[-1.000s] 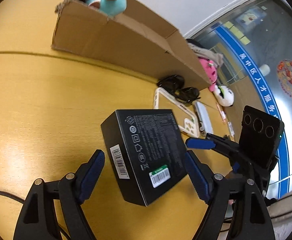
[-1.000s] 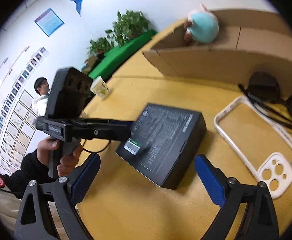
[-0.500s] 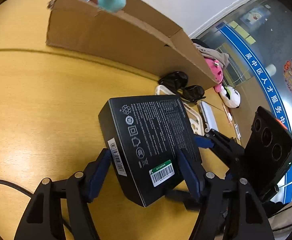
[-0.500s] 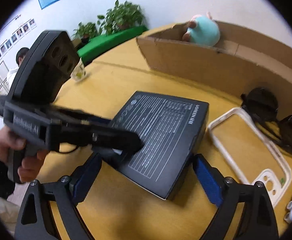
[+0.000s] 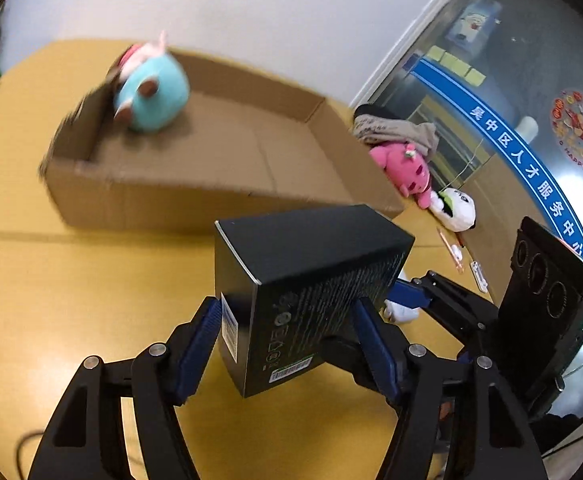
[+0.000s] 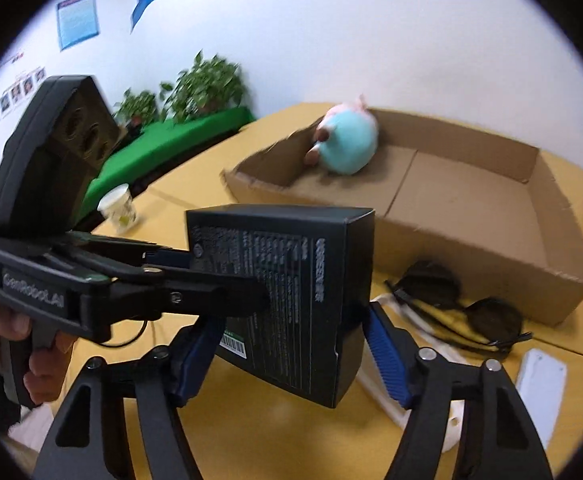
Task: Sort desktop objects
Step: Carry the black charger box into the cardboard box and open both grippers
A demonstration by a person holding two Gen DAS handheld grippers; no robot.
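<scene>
Holding: black box (image 5: 311,292) lifted clear of the yellow table (image 5: 71,292), clamped from both sides.
Left gripper (image 5: 291,344): pads pressed on the box's two long sides.
Right gripper (image 6: 291,360): jaws closing, box between them, pads against it.
Cardboard tray (image 6: 471,208): behind the box, blue plush toy (image 6: 347,144) in its far corner.
Sunglasses (image 6: 463,304): on the table beside the tray.
</scene>
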